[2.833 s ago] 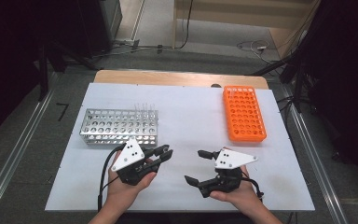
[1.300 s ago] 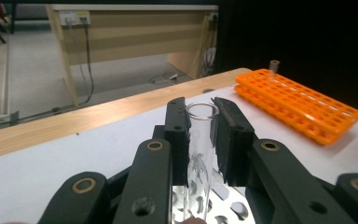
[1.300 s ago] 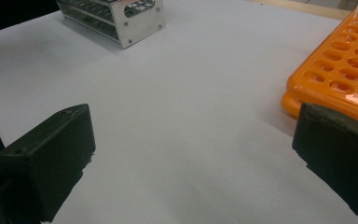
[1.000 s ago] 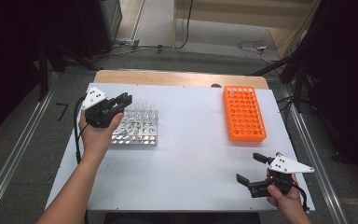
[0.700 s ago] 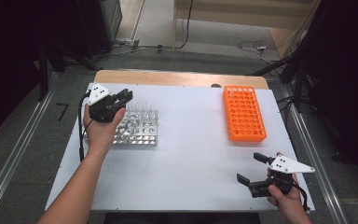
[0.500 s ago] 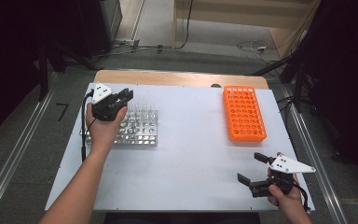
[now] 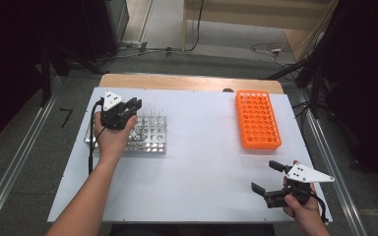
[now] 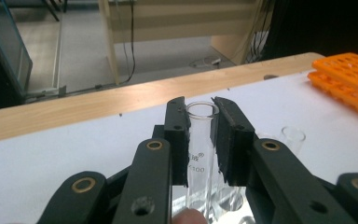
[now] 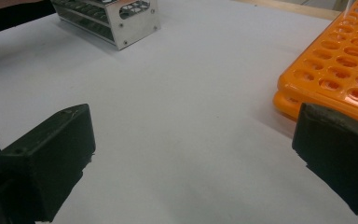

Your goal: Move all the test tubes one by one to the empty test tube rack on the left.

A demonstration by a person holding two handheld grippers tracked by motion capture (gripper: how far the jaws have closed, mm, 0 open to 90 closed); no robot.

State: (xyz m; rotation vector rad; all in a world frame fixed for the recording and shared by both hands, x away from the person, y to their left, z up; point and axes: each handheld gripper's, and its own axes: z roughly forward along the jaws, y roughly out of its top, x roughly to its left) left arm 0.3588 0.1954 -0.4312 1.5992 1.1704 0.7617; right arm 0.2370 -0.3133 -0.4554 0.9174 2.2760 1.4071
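High view, left side first: my left gripper [image 7: 128, 112] is hovering over the metal rack [image 7: 150, 135], which is sitting on the left half of the white table [image 7: 202, 162], with my left hand [image 7: 110, 137] lying across the rack's near-left part. Left gripper view: my jaws are closing tight on a clear glass test tube [image 8: 199, 140], gripping it just under its open rim; the tube is standing upright between the pads, printed markings showing on the glass, and a second tube rim [image 8: 292, 135] is peeking up just beside it to the right. Moving right across the table, the orange rack [image 7: 257, 119] is lying at the far right, well apart from the metal one. Nearest me on the right, my right gripper [image 7: 270, 183] is resting low at the table's front edge, jaws spreading wide and holding nothing; in the right gripper view the two pads [image 9: 51, 154] are standing far apart over bare table, the orange rack [image 9: 335, 70] near the right pad.
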